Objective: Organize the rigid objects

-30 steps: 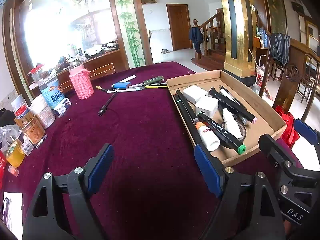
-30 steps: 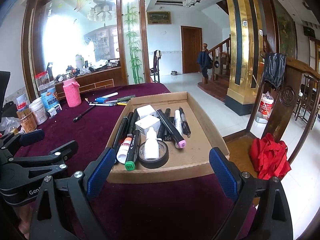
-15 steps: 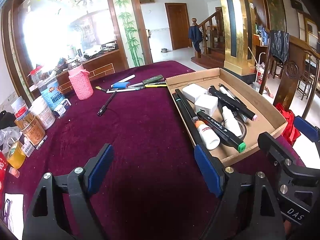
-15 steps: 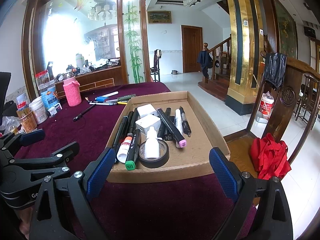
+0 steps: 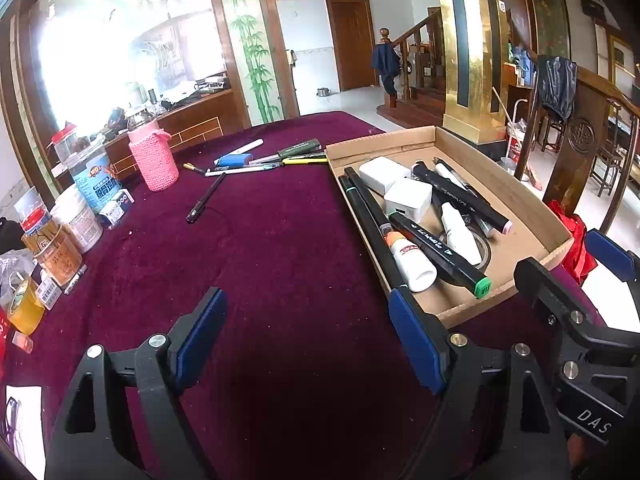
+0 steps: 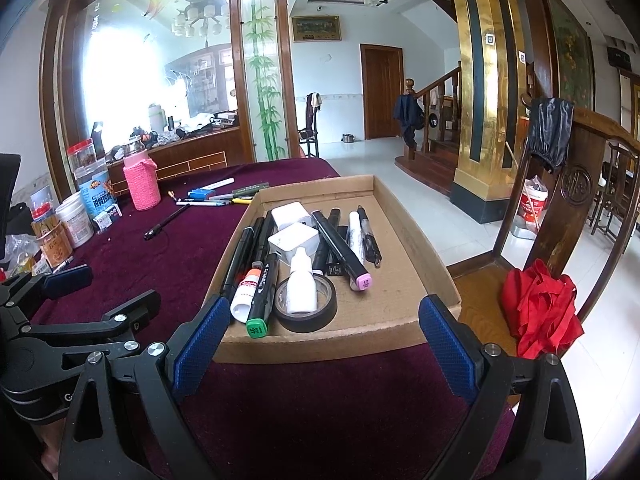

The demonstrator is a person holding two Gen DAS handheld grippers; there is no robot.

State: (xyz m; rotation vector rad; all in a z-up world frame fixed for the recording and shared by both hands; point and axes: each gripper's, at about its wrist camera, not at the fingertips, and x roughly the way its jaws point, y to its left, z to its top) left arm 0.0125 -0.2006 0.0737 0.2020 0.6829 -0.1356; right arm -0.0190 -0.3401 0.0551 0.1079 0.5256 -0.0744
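in the left wrist view the left gripper (image 5: 308, 344) hung spread wide over bare purple cloth (image 5: 280, 264), holding nothing. the cardboard tray (image 5: 516, 200) of markers lay to the right, its near corner just beside the right finger. a black pen (image 5: 205, 199) lay loose, far left.

in the right wrist view the right gripper (image 6: 320, 344) stood spread, empty, at the tray's near edge (image 6: 320, 344); a chair (image 6: 560, 216) stood right.

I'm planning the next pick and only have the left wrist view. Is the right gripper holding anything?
Observer: No. The right gripper is open and empty, facing the cardboard box's near wall.
Operator: What is under the white dropper bottle?
Observer: It lies across a black tape roll.
Operator: Any number on the pink-capped marker?
Observer: Its cap reads 17.
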